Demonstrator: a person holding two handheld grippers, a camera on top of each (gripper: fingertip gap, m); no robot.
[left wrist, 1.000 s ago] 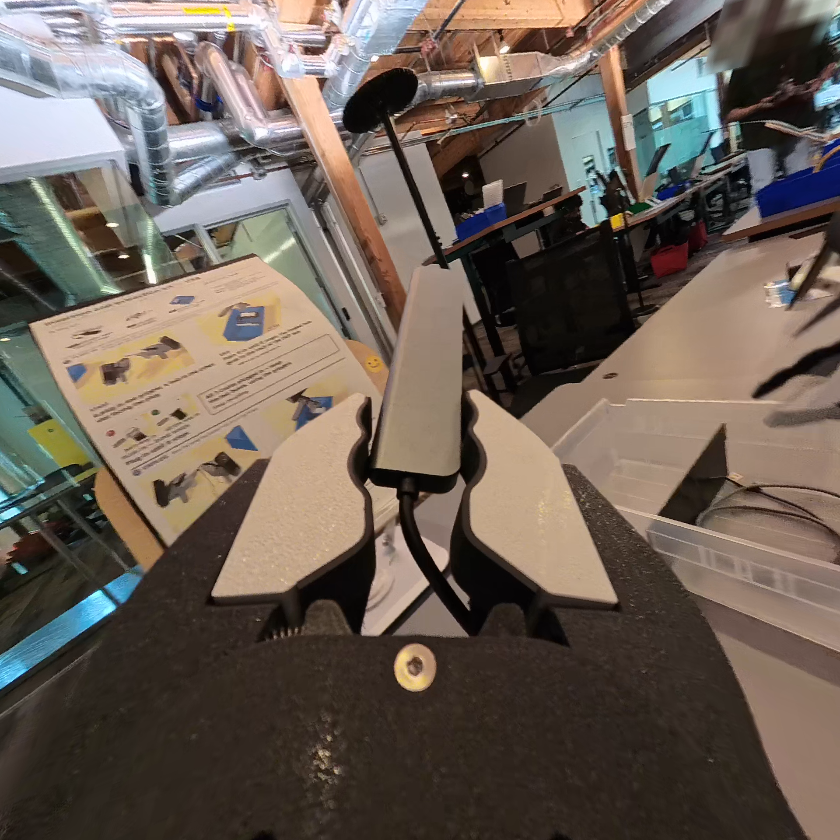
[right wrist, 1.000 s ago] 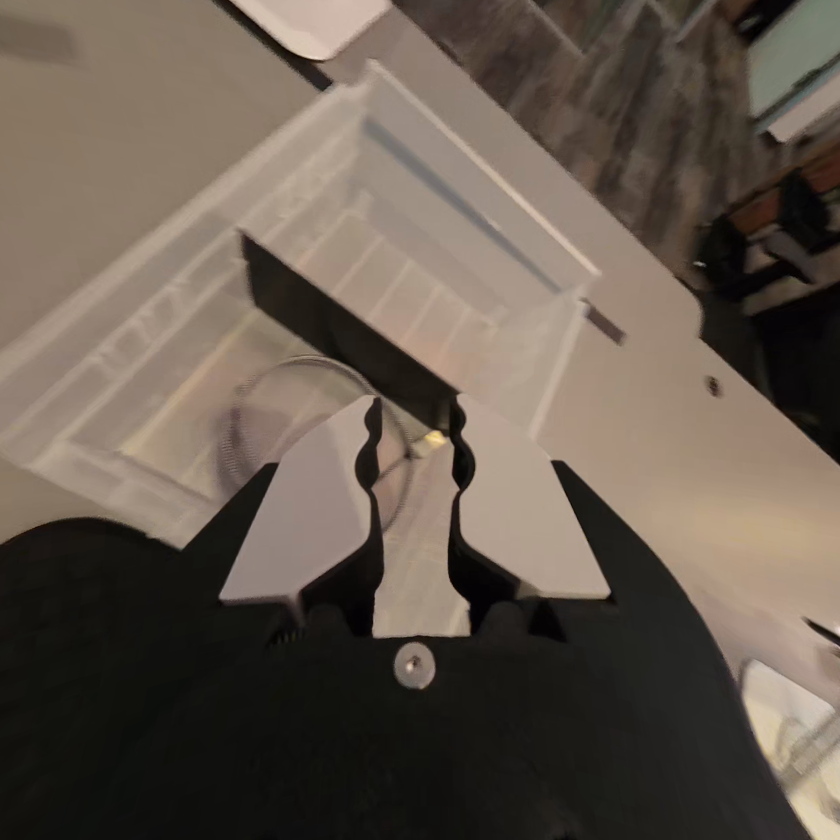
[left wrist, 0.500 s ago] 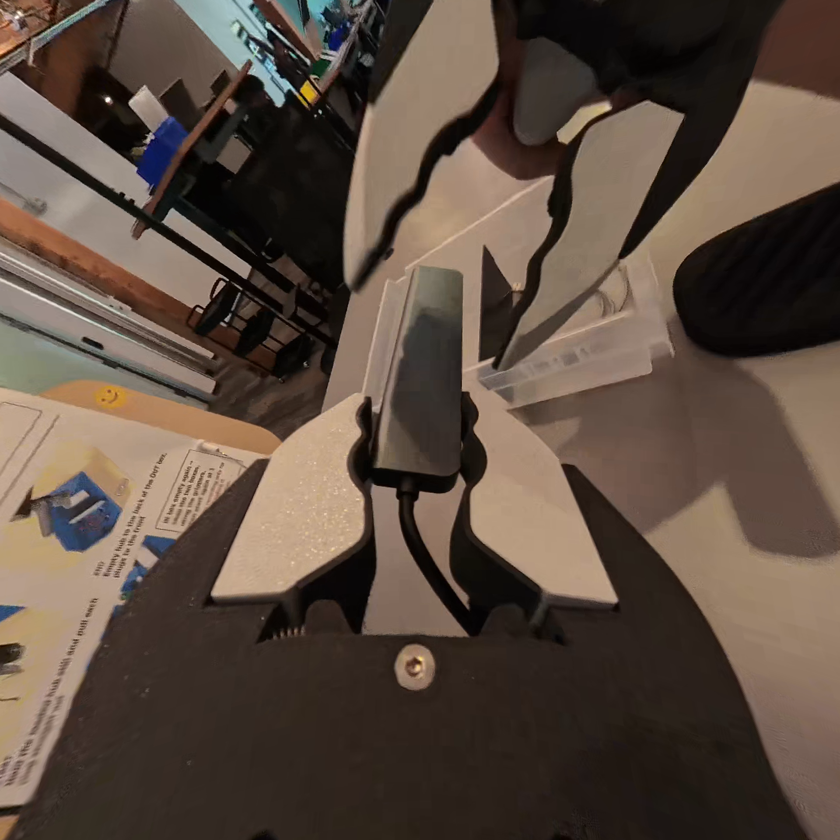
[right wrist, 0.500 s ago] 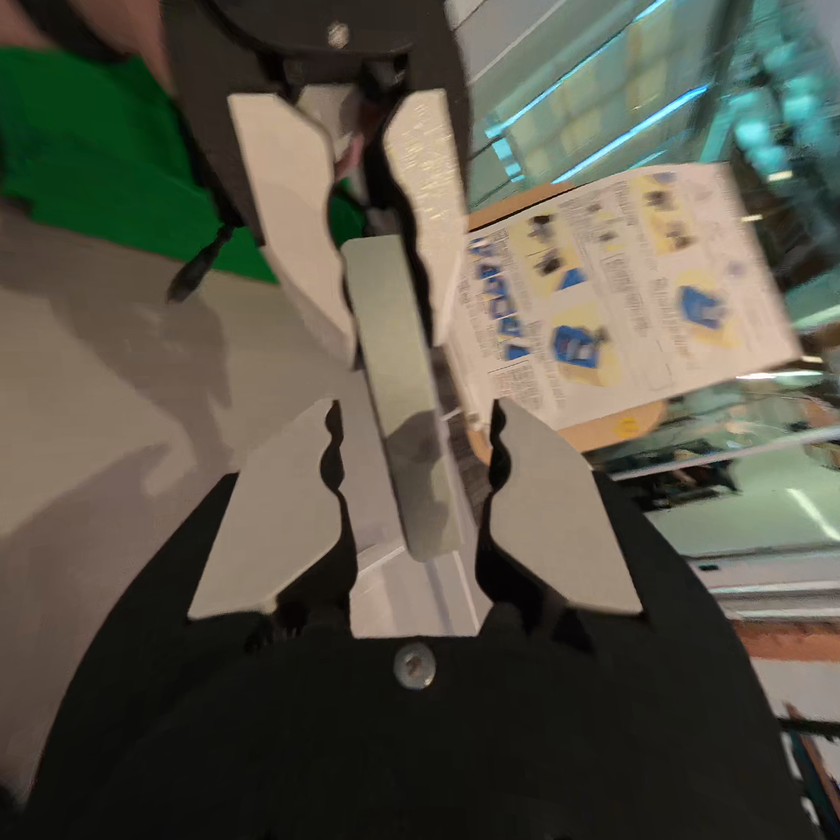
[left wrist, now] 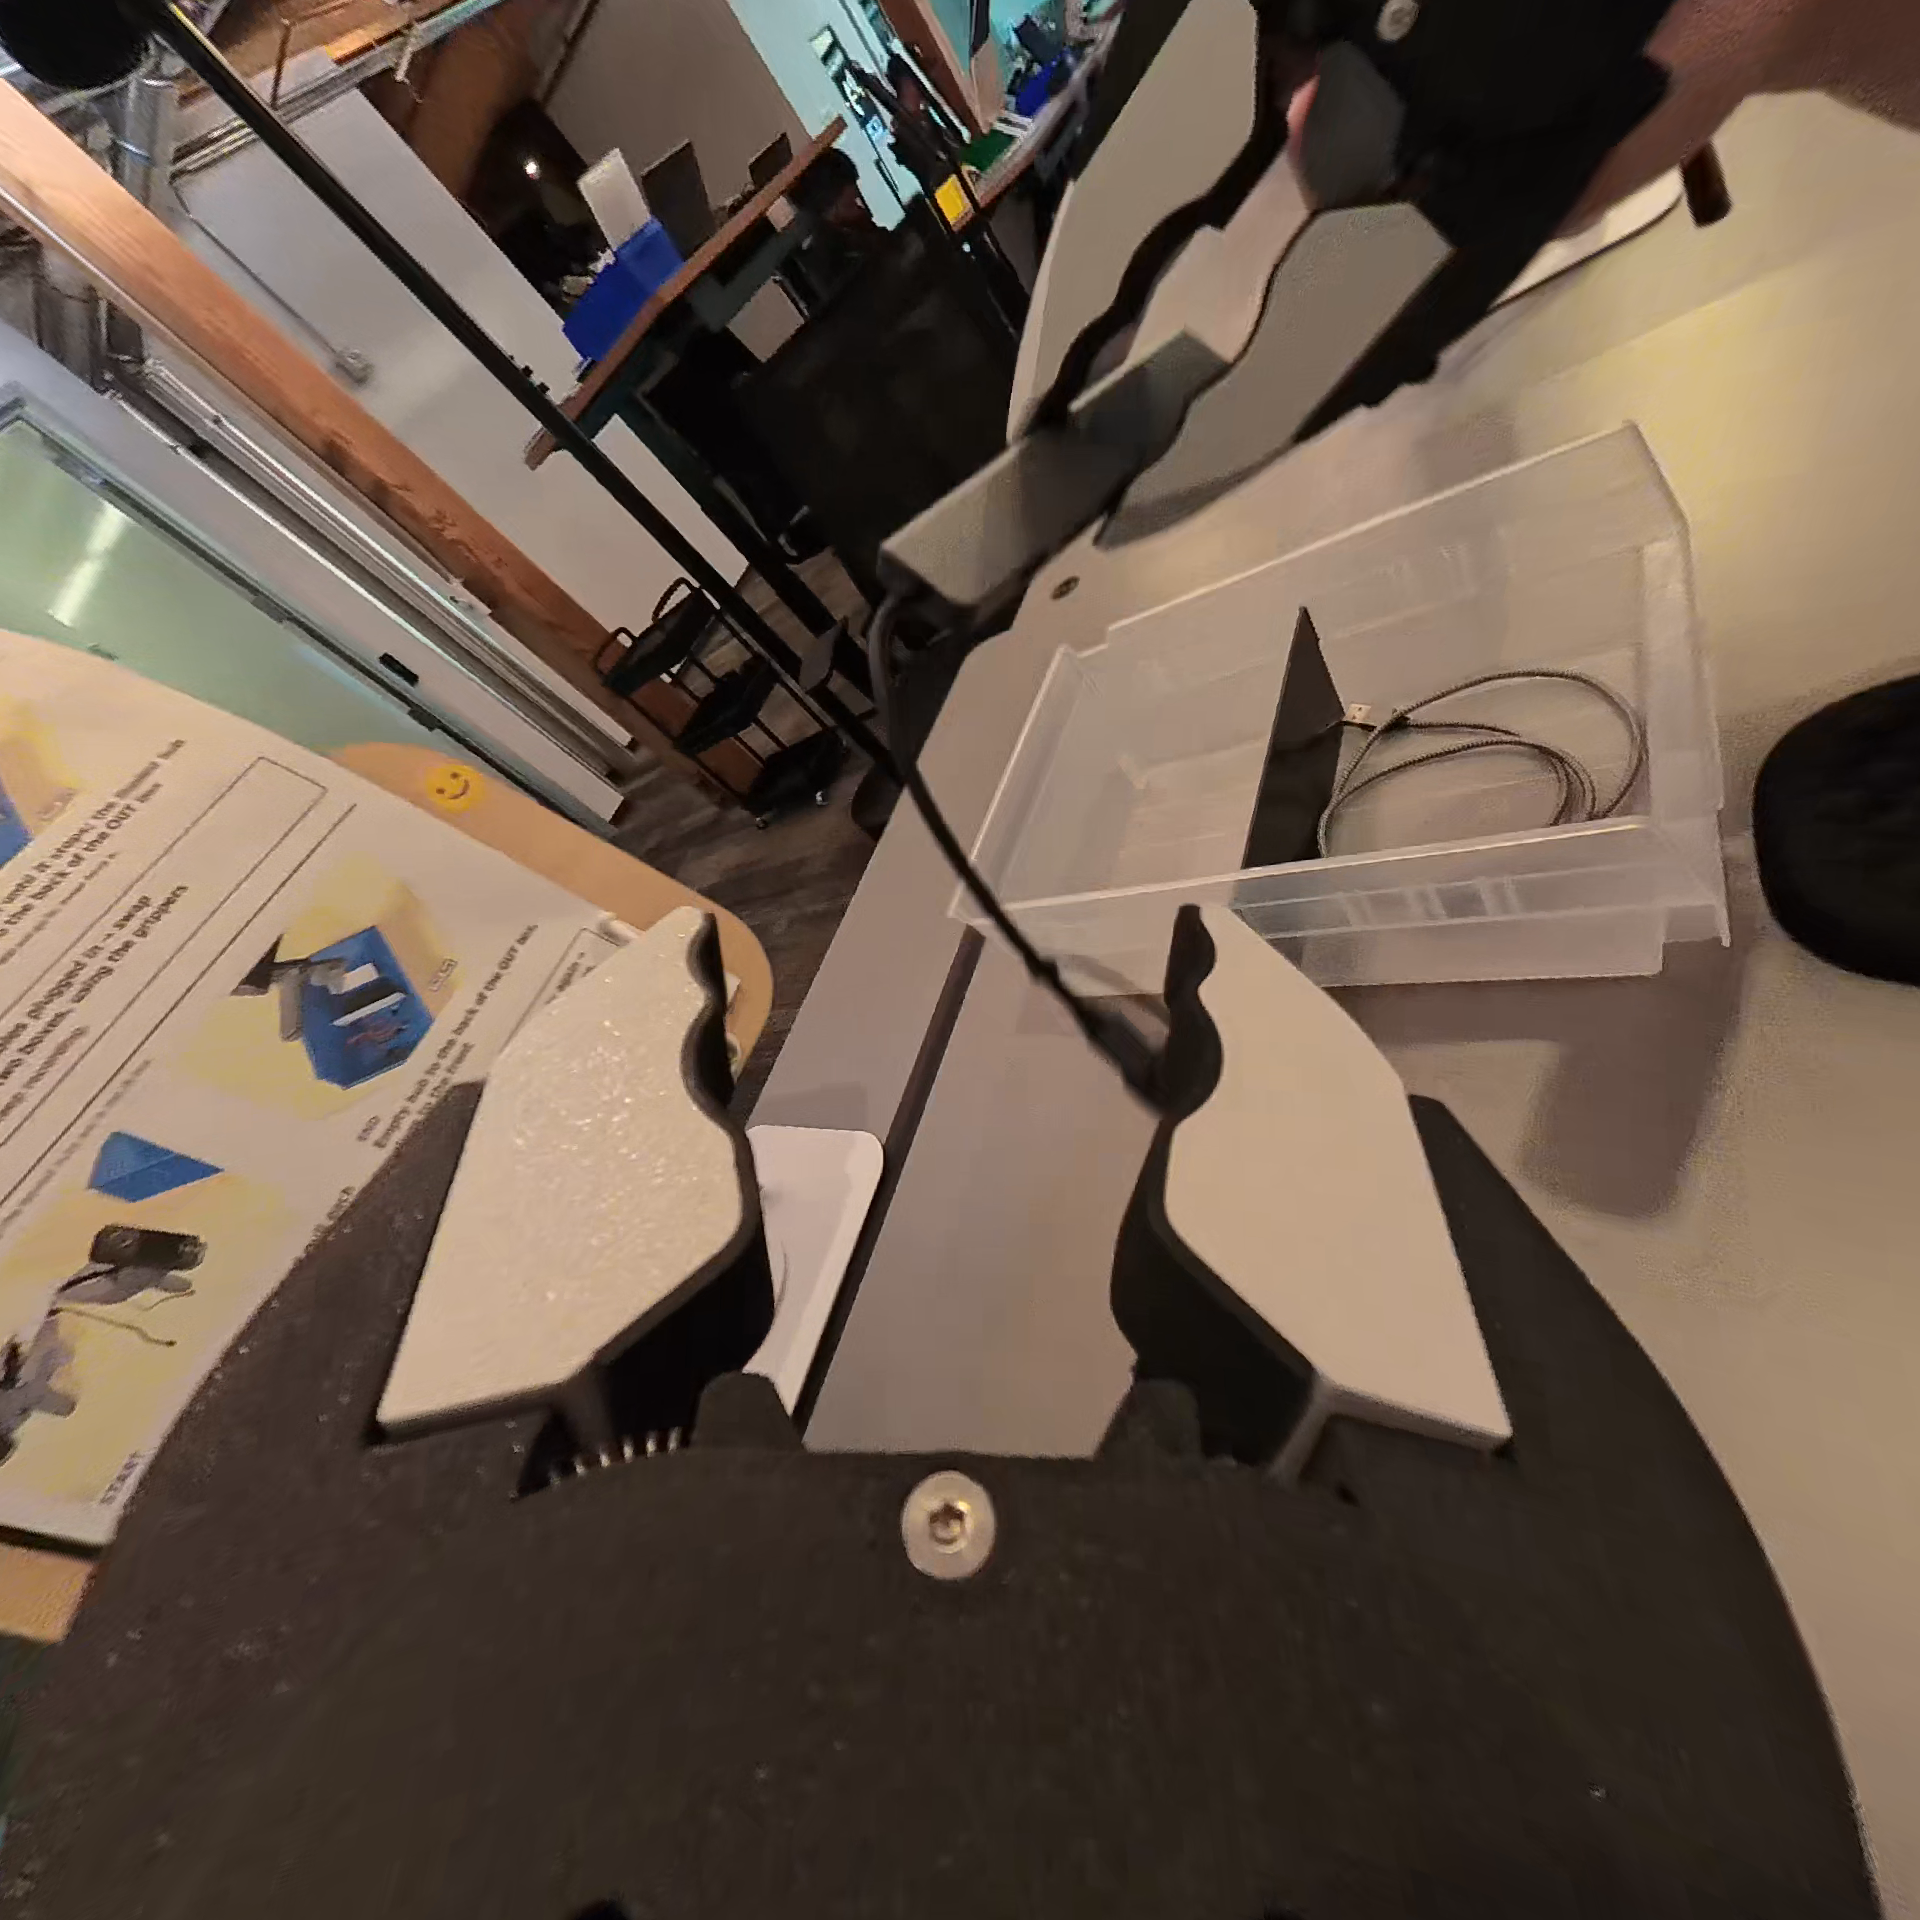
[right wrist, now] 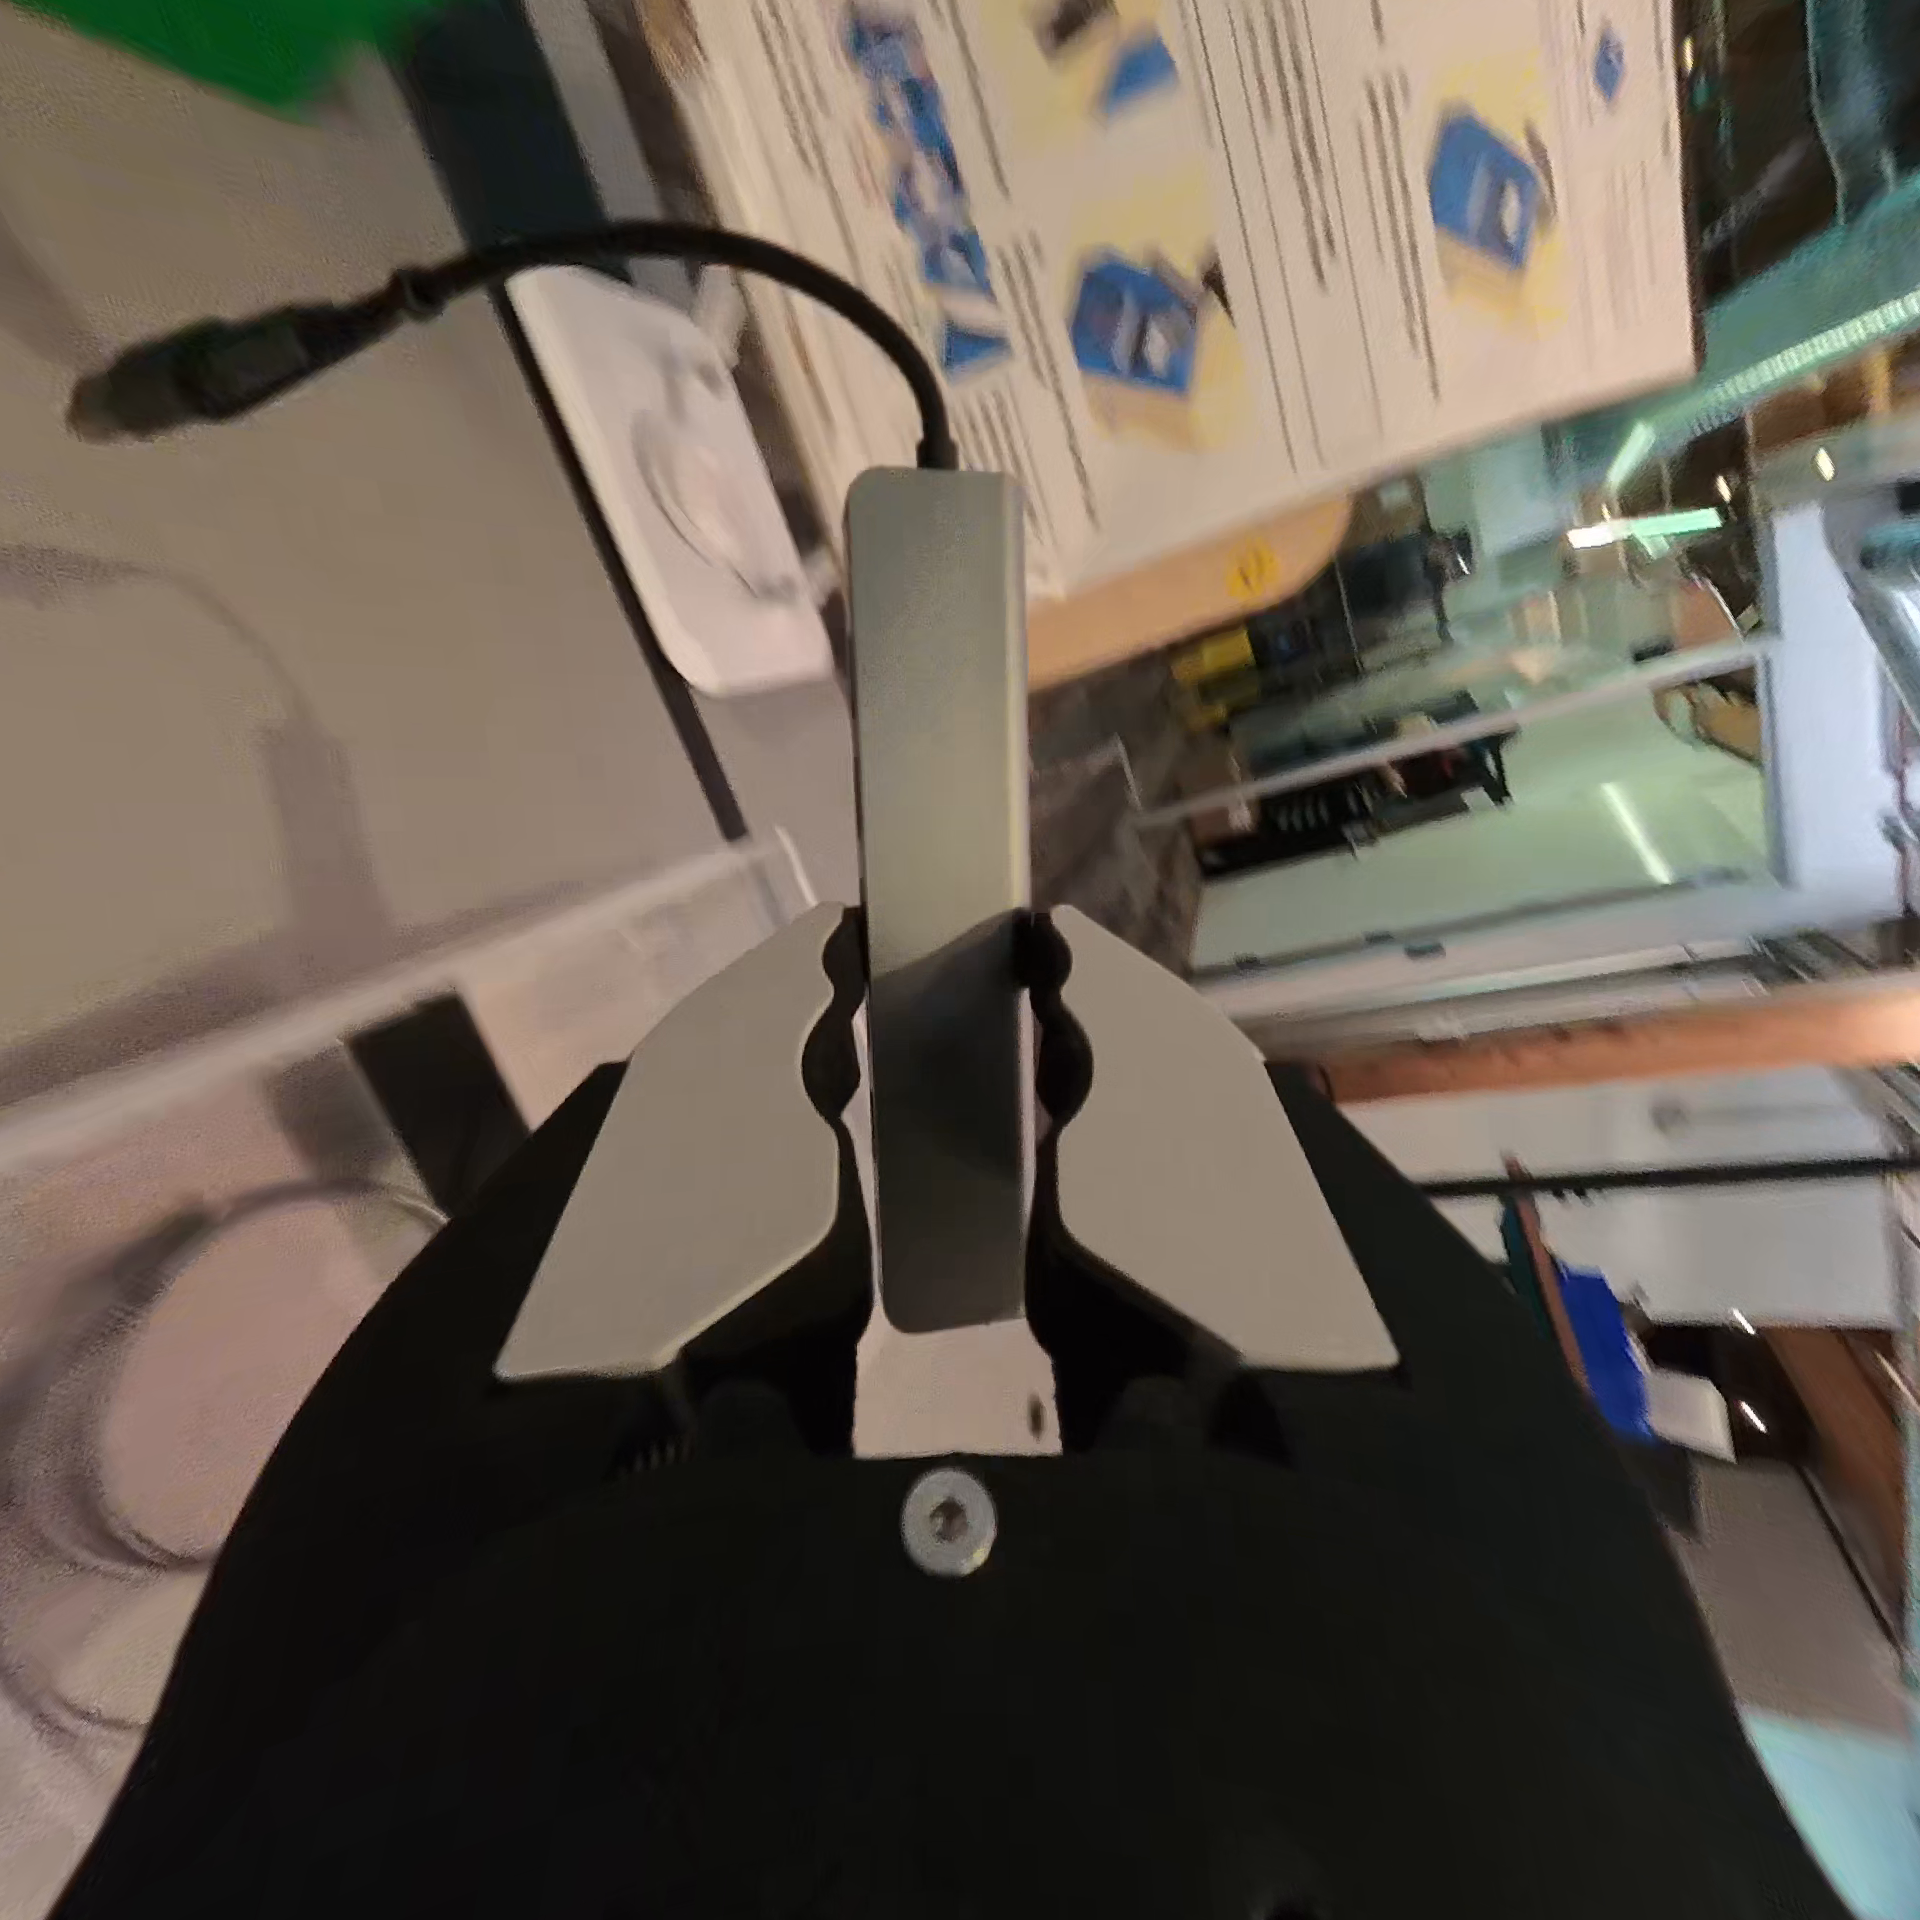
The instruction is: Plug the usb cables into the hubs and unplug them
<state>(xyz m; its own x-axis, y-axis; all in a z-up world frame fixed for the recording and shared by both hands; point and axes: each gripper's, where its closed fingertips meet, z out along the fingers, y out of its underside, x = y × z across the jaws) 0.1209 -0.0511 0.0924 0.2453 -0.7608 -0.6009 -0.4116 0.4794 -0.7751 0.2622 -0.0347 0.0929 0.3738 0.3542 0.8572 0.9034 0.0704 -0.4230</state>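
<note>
A slim grey USB hub (right wrist: 940,779) with a short black cable (right wrist: 831,281) is clamped between my right gripper's (right wrist: 943,920) fingers. The cable curves left to its free black plug (right wrist: 208,364). In the left wrist view my left gripper (left wrist: 940,935) is open and empty. The right gripper (left wrist: 1081,468) holds the hub (left wrist: 997,520) above and beyond it. The hub's cable (left wrist: 935,810) hangs down, and its plug (left wrist: 1127,1044) rests by the inner edge of my left gripper's right finger. A braided USB cable (left wrist: 1486,748) lies coiled in a clear bin (left wrist: 1351,904).
The bin has a black divider (left wrist: 1288,748) and stands on the grey table (left wrist: 1662,1195). An illustrated instruction sheet (left wrist: 208,935) stands at the left. A white card (left wrist: 810,1226) lies below the left gripper. A round black object (left wrist: 1849,831) sits at the right edge. From either gripper's tips it is about 25 cm to the round black object (left wrist: 1849,831).
The left gripper has opened and let go of the hub. The right gripper has closed on the hub's far end and now holds it. The hub has passed from left to right.
</note>
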